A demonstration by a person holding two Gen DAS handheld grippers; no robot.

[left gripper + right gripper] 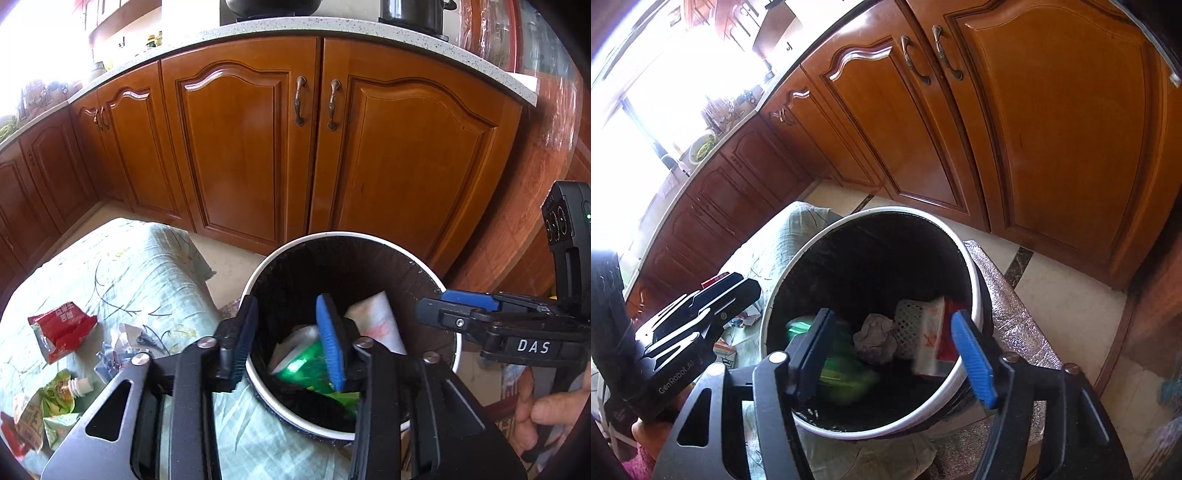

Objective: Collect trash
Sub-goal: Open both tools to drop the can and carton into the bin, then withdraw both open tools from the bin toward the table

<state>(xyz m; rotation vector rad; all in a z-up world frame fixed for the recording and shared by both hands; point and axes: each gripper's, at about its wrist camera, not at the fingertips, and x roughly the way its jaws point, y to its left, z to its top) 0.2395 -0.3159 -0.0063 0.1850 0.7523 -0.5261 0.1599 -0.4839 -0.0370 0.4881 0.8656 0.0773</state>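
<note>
A round trash bin [334, 233] [886, 211] with a white rim and a black liner stands at the right edge of a pale green cloth [122, 266]. My left gripper [288, 343] hangs over the bin's near rim, open, nothing between its blue pads. A blurred green wrapper [306, 365] [842, 373] and a white packet [376, 321] lie inside. My right gripper [894, 354] [461, 314] is over the bin too, open and empty, above a crumpled paper ball [875, 338] and a white-and-red packet [931, 339]. On the cloth lie a red wrapper [61, 330], a green pouch [59, 395] and small scraps [125, 343].
Brown wooden cabinet doors [240, 147] run close behind the bin under a speckled worktop [258, 31] with dark pots. A silver foil mat [1008, 302] lies under the bin on the tiled floor. A person's hand [546, 410] holds the right gripper's handle.
</note>
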